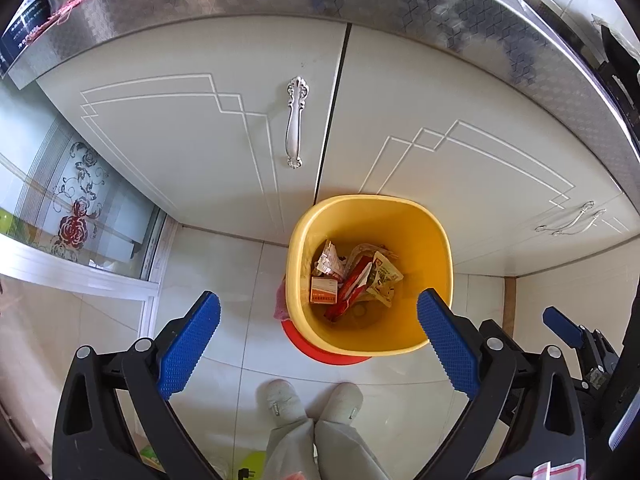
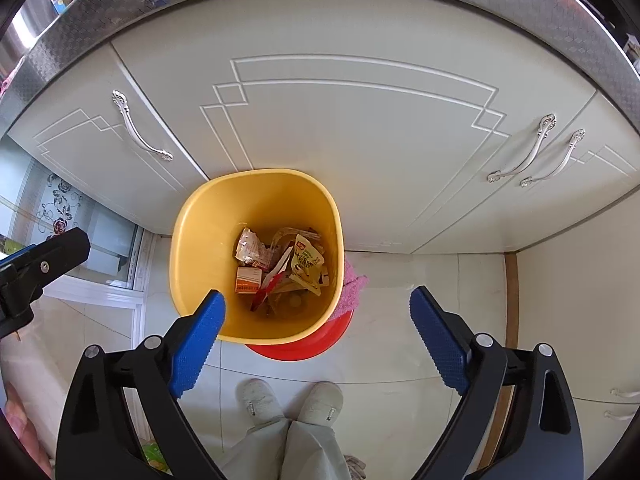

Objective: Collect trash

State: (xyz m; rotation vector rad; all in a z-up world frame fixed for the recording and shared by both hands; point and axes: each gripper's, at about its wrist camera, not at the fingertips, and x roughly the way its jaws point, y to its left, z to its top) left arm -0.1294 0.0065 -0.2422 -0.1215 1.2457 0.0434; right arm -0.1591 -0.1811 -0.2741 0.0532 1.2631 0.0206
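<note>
Yellow bin [image 1: 370, 216]: stood on the tiled floor [image 1: 240, 280] against the white cabinet doors [image 1: 200, 128], over a red base [image 1: 320, 354]. Upright, uncovered.

Contents, at the bottom of the bin: a small orange-and-white box [image 1: 324, 290], a red wrapper [image 1: 352, 288], a yellow-green snack packet [image 1: 384, 276], a crumpled pale wrapper [image 1: 330, 262]. All lay loose, overlapping one another.

Pink cloth [image 2: 352, 284]: beside the bin, touching its outer wall, above the red base.

Left gripper [image 1: 318, 312]: above the bin, pointing steeply down, jaws spread wide, nothing between the blue pads [image 1: 188, 348].

Right gripper [image 2: 318, 310]: likewise above the bin, jaws released and wide, holding nothing; its left pad overlapped the bin's rim in view.

Person: two pale slippers [image 2: 292, 400] and trouser legs [image 2: 288, 448], just short of the bin.

Cabinet handles [image 2: 524, 152]: silver, ornate.
</note>
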